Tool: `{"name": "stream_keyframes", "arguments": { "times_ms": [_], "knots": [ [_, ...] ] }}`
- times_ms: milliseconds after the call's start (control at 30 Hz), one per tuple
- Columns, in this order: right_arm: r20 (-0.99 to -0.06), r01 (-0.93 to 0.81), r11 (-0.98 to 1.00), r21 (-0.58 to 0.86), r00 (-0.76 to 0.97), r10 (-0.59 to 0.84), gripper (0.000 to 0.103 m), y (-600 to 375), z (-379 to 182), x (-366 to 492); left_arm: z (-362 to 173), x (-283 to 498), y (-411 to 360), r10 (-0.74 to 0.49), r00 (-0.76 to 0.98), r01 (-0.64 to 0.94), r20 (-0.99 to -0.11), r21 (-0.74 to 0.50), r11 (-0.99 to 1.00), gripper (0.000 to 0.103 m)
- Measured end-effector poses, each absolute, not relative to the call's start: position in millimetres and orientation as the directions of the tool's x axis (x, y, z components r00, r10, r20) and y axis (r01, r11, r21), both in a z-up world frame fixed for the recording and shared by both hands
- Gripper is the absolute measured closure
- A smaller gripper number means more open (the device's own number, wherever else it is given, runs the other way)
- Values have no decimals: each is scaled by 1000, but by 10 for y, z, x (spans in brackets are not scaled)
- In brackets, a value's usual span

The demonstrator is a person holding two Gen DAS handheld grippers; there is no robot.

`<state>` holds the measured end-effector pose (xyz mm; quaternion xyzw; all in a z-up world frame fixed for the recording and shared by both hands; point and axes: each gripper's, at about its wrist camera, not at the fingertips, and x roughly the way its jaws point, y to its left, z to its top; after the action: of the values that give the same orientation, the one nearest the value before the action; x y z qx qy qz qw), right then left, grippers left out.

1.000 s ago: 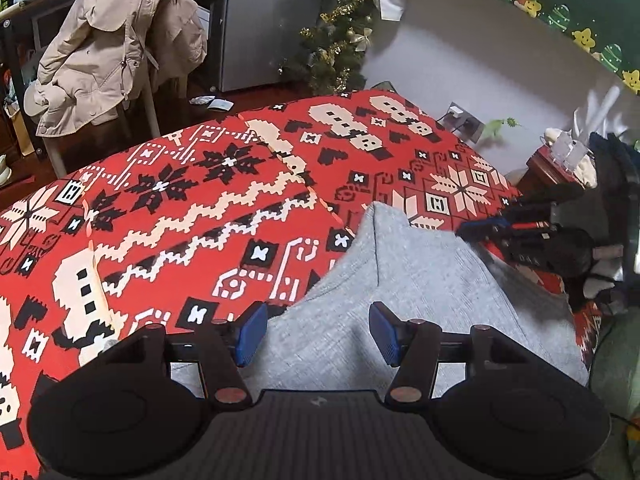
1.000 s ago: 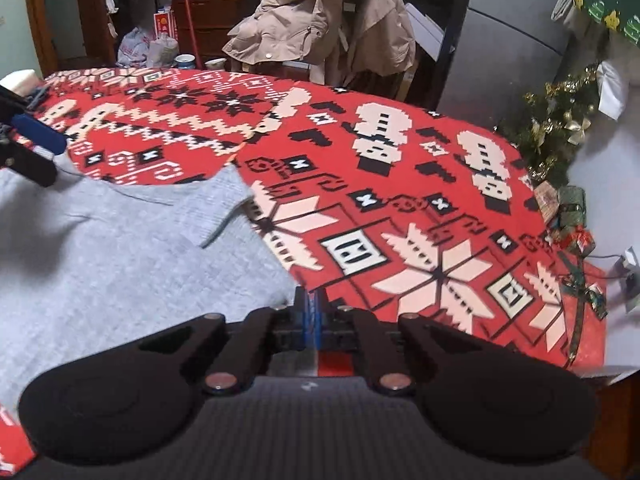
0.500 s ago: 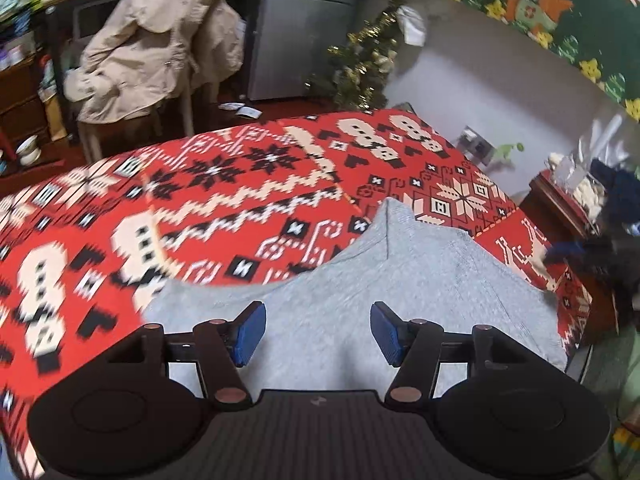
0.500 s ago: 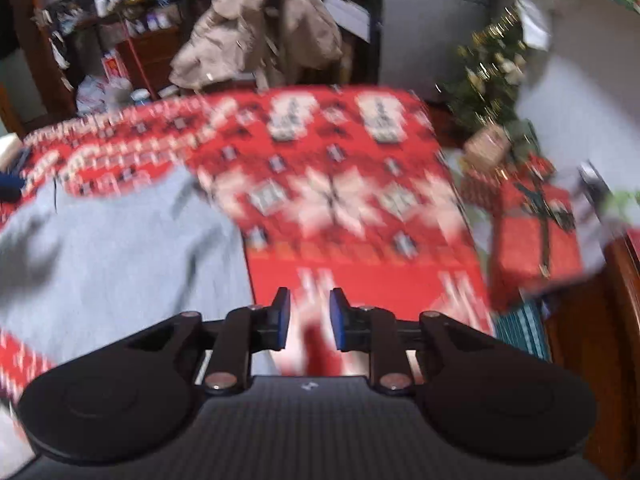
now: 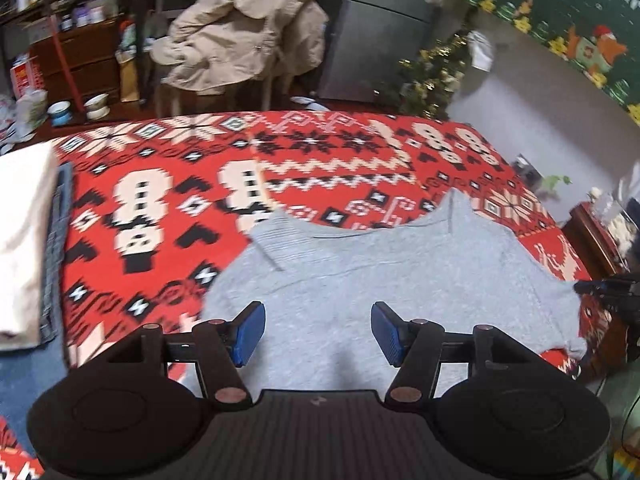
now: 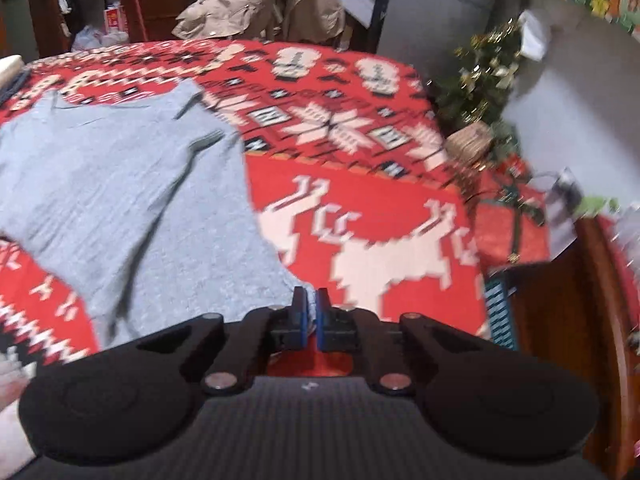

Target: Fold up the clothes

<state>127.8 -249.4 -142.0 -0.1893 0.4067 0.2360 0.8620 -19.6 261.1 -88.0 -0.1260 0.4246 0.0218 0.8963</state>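
Note:
A grey knit garment (image 5: 400, 276) lies spread flat on the red patterned blanket (image 5: 168, 216). My left gripper (image 5: 318, 332) hovers open over the garment's near edge, its blue pads (image 5: 250, 330) wide apart with nothing between them. In the right wrist view the garment (image 6: 120, 184) fills the left side. My right gripper (image 6: 311, 304) is shut just off the garment's near right corner; no cloth shows between its pads. The right gripper also shows as a dark shape (image 5: 604, 288) at the right edge of the left wrist view.
A folded white cloth (image 5: 22, 240) rests on a blue folded item (image 5: 56, 256) at the blanket's left edge. A beige coat (image 5: 240, 28) hangs over a chair behind. A small Christmas tree (image 6: 480, 80), wrapped gifts (image 6: 512, 216) and a wooden cabinet (image 6: 560, 320) stand on the right.
The left gripper pulled back and leftward, still open, so more of the garment shows. The right gripper moved toward the garment's right corner, opened for a moment, then shut again.

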Motion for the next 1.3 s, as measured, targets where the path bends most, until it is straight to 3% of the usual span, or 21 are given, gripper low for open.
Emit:
{"name": "stream_keyframes", "arguments": {
  "times_ms": [333, 467, 800, 1067, 1133, 1167, 1300],
  "knots": [
    [-814, -552, 822, -139, 537, 222, 97, -2505, -1463, 1732, -879, -414, 2819, -37, 639, -213, -768, -222, 952, 45],
    [-801, -505, 857, -102, 552, 231, 78, -2620, -1419, 1660, -914, -504, 2865, -36, 634, -229, -773, -231, 946, 45],
    [-745, -571, 821, 5, 545, 384, 78, -2119, -1078, 1906, -955, -549, 2850, -51, 640, -227, -767, -252, 941, 45],
    [-794, -650, 759, 39, 441, 418, 79, -1334, -1416, 2316, -1042, -478, 2877, -63, 628, -229, -776, -262, 938, 44],
    [-801, -677, 735, 36, 420, 426, 89, -1257, -1477, 2327, -1070, -455, 2919, -66, 624, -236, -778, -269, 934, 44],
    [-803, -690, 724, 23, 419, 425, 100, -1222, -1491, 2324, -1083, -443, 2936, -67, 623, -239, -780, -271, 932, 44],
    [-801, -707, 705, -54, 453, 392, 102, -1109, -1503, 2383, -1119, -383, 2966, -58, 622, -246, -781, -265, 932, 44]
  ]
}}
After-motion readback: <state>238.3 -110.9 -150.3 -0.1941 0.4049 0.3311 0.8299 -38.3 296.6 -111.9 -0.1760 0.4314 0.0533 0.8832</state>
